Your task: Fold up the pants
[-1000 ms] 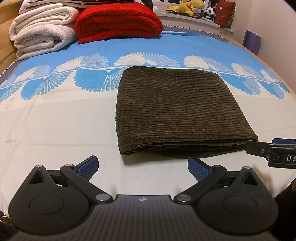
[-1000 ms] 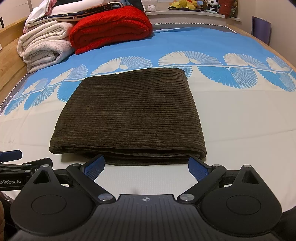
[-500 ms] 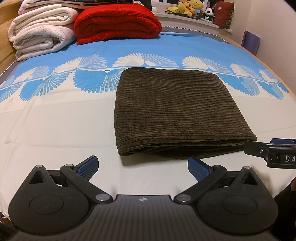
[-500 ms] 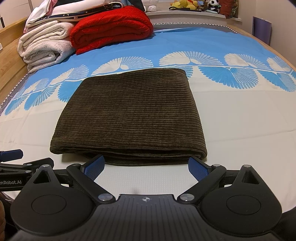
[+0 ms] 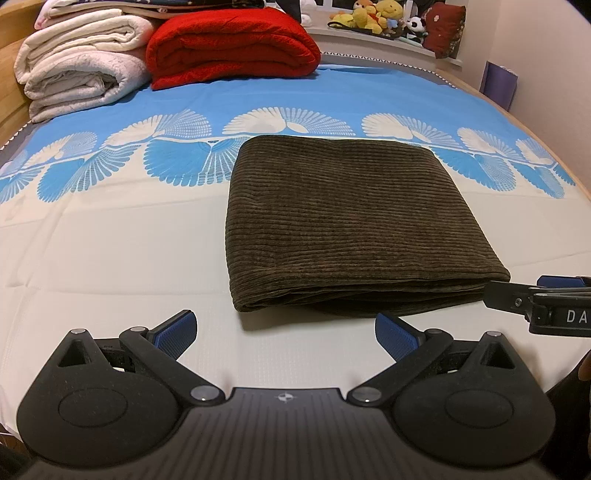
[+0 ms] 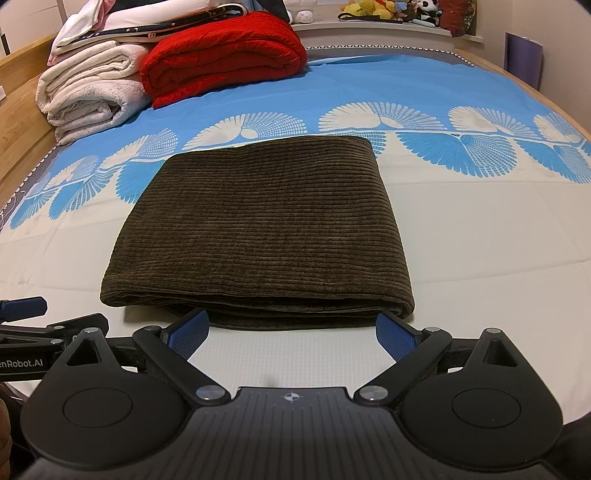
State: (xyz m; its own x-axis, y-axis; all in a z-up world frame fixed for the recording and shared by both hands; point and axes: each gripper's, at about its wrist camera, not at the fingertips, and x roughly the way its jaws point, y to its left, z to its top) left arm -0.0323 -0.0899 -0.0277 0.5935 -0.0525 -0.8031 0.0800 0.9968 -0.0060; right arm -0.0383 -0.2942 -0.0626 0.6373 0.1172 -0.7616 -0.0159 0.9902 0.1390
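Two scraps of white lettering can be read. In the left wrist view the right gripper (image 5: pixel 543 295) comes in from the right edge, and its black body shows "DA", cut off by the frame. In the right wrist view the left gripper (image 6: pixel 33 314) comes in from the left edge, bearing "enRobot.AI" with the start of the word out of frame. No other writing is legible.

The pants (image 6: pixel 258 236) — dark olive corduroy, folded into a thick rectangle — lie flat on the bed sheet (image 6: pixel 480 240), on its pale near part, with their far edge reaching the band of blue and white fan shapes. Stacked layers show along the near edge.

The left gripper (image 5: pixel 284 330) hovers over the sheet just near of the pants (image 5: pixel 351 221), its jaws spread wide and holding nothing; the pants sit ahead and to the right, so only the right blue pad (image 5: pixel 393 332) lines up with their near edge. The right gripper (image 6: pixel 291 328) is also spread wide and empty, facing the near edge squarely — both blue pads (image 6: pixel 188 334) sit just beside the fold, though contact cannot be judged.

Far left, a folded red blanket (image 5: pixel 229 51) rests beside white bedding (image 5: pixel 81 77), and plush toys (image 5: pixel 373 18) line the far shelf.
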